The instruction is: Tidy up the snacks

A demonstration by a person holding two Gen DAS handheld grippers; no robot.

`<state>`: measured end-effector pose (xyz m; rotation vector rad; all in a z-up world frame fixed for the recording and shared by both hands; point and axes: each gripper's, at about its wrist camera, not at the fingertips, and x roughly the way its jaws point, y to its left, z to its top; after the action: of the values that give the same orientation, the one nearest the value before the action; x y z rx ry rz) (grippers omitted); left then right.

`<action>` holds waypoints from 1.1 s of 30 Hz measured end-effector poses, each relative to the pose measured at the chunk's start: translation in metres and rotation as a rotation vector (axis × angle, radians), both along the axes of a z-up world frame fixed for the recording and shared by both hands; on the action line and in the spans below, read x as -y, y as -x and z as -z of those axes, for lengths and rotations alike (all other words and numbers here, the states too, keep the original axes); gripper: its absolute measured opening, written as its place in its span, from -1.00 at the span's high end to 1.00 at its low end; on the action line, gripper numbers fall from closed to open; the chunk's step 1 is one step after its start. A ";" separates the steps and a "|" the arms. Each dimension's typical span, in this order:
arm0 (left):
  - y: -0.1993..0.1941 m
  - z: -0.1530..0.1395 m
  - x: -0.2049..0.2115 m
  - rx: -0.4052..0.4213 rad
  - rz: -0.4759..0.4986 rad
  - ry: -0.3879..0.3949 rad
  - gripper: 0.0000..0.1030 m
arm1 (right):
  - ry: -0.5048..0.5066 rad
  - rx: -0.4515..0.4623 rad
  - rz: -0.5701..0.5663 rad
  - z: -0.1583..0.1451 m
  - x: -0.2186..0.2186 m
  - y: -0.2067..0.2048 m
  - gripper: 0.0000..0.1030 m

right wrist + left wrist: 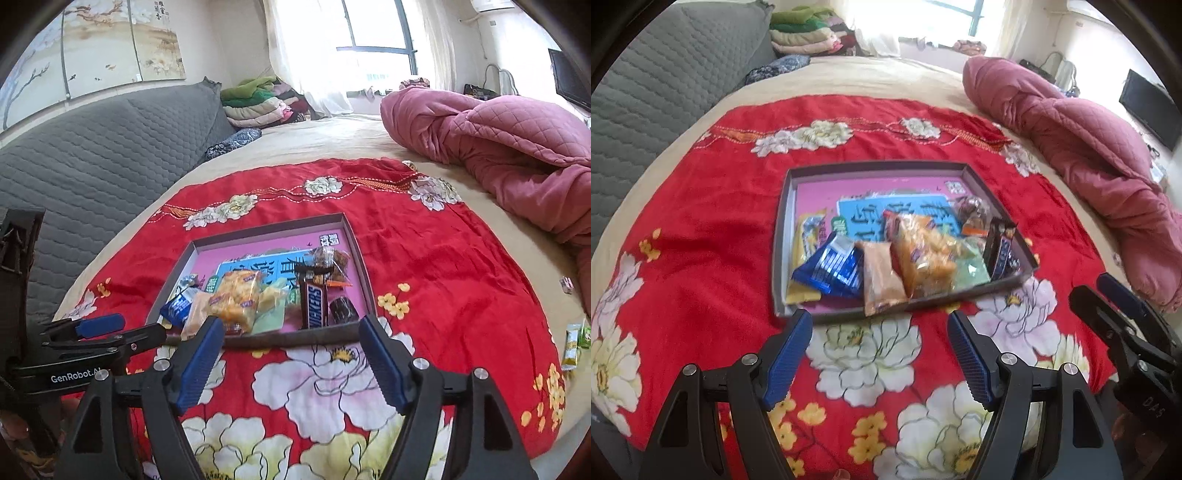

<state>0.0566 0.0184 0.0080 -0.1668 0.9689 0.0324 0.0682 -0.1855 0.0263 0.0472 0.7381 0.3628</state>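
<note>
A shallow grey tray (pixel 786 221) with a pink floor lies on a red flowered cloth (pixel 701 229). Inside it lie a blue wafer pack (pixel 831 266), an orange-brown packet (pixel 881 277), a clear bag of yellow snacks (pixel 923 254) and a Snickers bar (pixel 314 302). My left gripper (pixel 878 319) hangs open just short of the tray's near rim, with nothing between its fingers. My right gripper (pixel 291 322) is open and empty too, before the near rim (pixel 295 338). Each gripper shows at the edge of the other's view: right gripper (pixel 1091 286), left gripper (pixel 144 325).
A bunched pink quilt (pixel 498 140) lies on the bed to the right. A grey quilted headboard (pixel 92 155) runs along the left, with folded clothes (pixel 258 103) stacked beyond it. Two or three loose small packets (pixel 570 345) lie at the cloth's right edge.
</note>
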 end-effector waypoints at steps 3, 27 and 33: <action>0.006 0.003 -0.003 -0.015 -0.007 0.001 -0.49 | 0.013 -0.007 0.005 0.001 0.002 0.004 -0.52; 0.032 0.014 0.004 -0.079 0.020 -0.022 -0.49 | 0.078 -0.069 0.018 0.015 0.005 0.031 -0.66; 0.036 0.015 0.003 -0.089 0.021 -0.027 -0.49 | 0.093 -0.068 0.023 0.017 0.003 0.032 -0.66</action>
<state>0.0203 0.0157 -0.0069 -0.1311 1.0586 0.0338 0.0359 -0.1887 0.0094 -0.0196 0.8201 0.3061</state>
